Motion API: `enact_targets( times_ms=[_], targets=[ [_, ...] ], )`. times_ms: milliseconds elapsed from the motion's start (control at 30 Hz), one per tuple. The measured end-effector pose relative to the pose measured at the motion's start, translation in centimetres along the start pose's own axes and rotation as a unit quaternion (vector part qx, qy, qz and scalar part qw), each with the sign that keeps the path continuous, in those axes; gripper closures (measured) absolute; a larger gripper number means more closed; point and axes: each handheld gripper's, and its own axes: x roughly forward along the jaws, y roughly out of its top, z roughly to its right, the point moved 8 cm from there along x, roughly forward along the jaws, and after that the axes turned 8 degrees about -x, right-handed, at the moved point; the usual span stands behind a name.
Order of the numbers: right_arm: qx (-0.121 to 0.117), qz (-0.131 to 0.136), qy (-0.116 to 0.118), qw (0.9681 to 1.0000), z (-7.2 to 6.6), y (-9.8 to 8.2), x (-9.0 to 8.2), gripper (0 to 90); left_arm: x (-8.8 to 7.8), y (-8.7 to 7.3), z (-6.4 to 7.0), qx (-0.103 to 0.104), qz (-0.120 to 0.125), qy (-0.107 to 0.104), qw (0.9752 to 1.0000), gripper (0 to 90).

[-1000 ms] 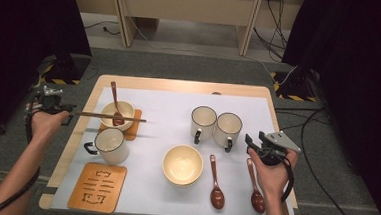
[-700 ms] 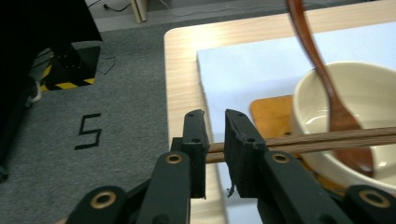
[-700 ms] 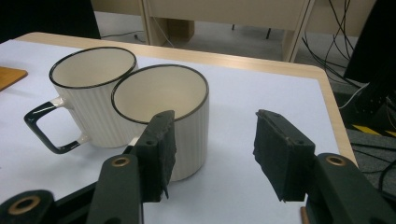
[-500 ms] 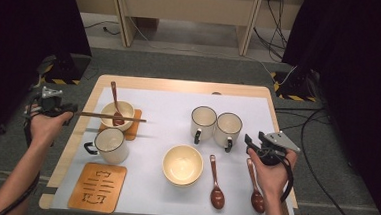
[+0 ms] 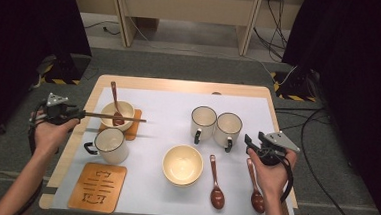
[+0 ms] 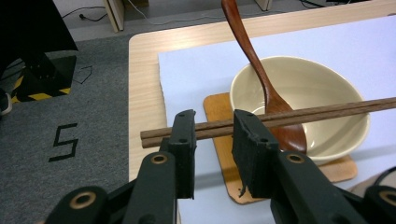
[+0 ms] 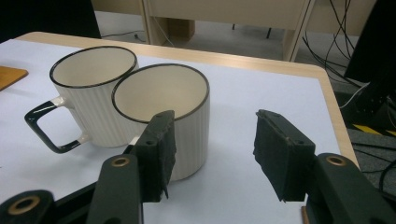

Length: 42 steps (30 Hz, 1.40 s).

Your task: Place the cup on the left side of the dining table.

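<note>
A pair of dark wooden chopsticks (image 5: 115,117) lies across the rim of a cream bowl (image 5: 123,111) on an orange coaster (image 5: 134,126) at the table's left. A brown spoon (image 5: 115,100) leans in that bowl. My left gripper (image 5: 80,114) is at the chopsticks' left end. Its jaws have just been opening. In the left gripper view the chopsticks (image 6: 327,111) run across behind my left gripper's (image 6: 214,135) parted jaws, and the pads do not press on them. My right gripper (image 5: 249,141) hovers open at the table's right edge, beside two white mugs (image 5: 203,122) (image 5: 228,128).
A third mug (image 5: 110,145) and an empty carved coaster (image 5: 97,186) sit at the front left. A second cream bowl (image 5: 182,164) stands front centre, with two brown spoons (image 5: 216,184) (image 5: 254,189) to its right. In the right gripper view the nearer mug (image 7: 187,121) is by the left jaw.
The left jaws have spread apart and let go of the chopsticks, which stay across the bowl. The left hand has shifted a little. The right hand has kept still.
</note>
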Motion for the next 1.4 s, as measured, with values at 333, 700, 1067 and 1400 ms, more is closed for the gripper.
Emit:
enact_targets(
  times_ms=[333, 700, 1067, 1400],
  targets=[
    [0.0, -0.001, 0.0, 1.0, 0.0, 0.0, 0.0, 48.5, -0.6, -1.1, 1.1, 0.003, 0.002, -0.012, 0.9999, 66.5],
    [0.0, 0.0, -0.001, 1.0, 0.1, 0.0, 0.0, 48.4, -1.4, -2.0, 2.8, 0.006, 0.013, -0.032, 0.9994, 63.9],
    [0.0, -0.005, 0.001, 1.0, -0.1, -0.2, 0.0, 48.4, -2.6, -2.6, 4.7, 0.007, 0.029, -0.053, 0.9981, 61.1],
    [-0.002, -0.005, 0.001, 1.0, -0.1, -0.2, 0.1, 48.3, -3.2, -3.1, 6.4, 0.011, 0.045, -0.064, 0.9969, 58.3]
  ],
)
